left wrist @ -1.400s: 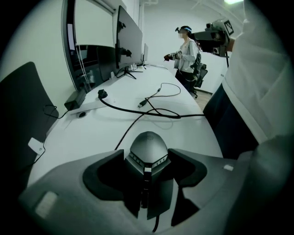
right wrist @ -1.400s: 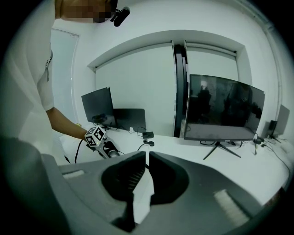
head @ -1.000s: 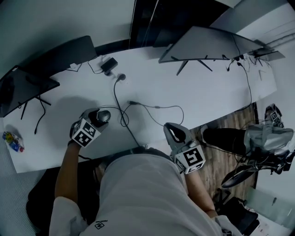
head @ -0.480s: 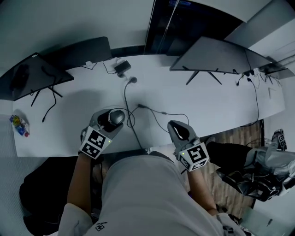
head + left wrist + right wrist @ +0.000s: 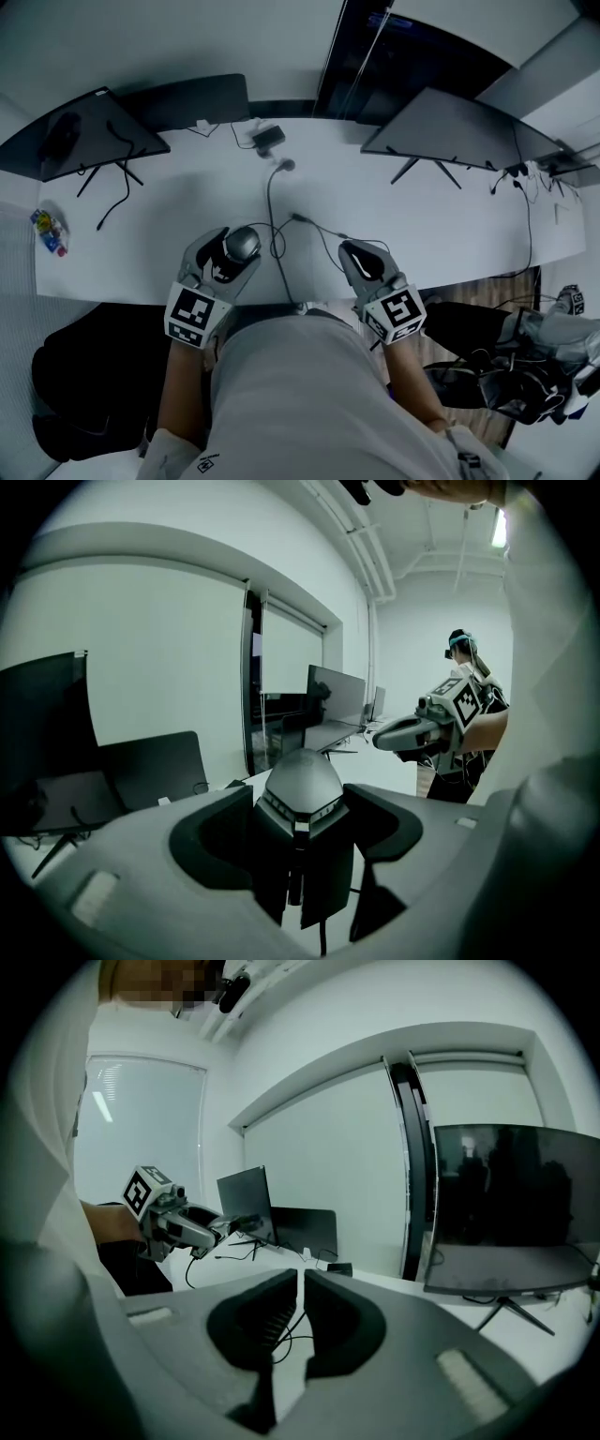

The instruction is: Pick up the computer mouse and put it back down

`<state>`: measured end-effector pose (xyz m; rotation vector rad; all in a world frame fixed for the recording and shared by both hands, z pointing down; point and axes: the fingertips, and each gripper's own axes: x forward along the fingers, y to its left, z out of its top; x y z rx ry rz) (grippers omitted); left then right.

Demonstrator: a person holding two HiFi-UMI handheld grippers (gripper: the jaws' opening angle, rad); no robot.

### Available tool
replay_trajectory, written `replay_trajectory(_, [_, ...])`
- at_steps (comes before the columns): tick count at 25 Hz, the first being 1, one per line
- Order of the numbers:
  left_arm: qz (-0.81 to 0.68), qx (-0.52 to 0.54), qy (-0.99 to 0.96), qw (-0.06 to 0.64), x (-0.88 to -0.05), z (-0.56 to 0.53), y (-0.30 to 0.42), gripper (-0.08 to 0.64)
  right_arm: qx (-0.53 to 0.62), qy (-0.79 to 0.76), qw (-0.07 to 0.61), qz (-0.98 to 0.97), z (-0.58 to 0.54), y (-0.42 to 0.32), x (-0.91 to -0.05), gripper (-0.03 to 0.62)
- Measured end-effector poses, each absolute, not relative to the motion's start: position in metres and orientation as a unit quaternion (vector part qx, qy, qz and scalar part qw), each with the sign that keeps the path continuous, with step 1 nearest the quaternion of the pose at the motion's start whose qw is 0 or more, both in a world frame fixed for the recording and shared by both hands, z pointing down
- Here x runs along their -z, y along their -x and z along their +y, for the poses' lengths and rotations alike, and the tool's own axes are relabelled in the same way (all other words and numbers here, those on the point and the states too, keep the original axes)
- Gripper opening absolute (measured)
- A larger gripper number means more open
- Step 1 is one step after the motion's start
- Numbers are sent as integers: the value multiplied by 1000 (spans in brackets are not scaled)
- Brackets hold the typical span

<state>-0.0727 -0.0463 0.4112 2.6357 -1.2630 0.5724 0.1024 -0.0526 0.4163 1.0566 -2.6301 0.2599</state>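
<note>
Left claw [image 5: 234,253] clenched on the computer mouse [image 5: 300,782] — pads against both flanks, cable [image 5: 321,939] hanging beneath, mouse held over the white tabletop [image 5: 441,211] near its front edge, right claw [image 5: 300,1283] closed on nothing — apart, over the same edge.

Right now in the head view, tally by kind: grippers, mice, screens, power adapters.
grippers: 2, left gripper and right gripper
computer mouse: 1
screens: 3 clear; far-right edge unclear
power adapter: 1
Total: 7
</note>
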Motion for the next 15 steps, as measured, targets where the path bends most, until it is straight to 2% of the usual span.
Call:
replay_trajectory(9, [-475,-148,-863,86,-391,-24,88,308,-78,-326,139,-932,-50,-70,-404,23])
replay_trajectory(15, [-493,-124,-853,115,-393,-22,102,308,-77,-314,138,-936,-50,-57,-402,23])
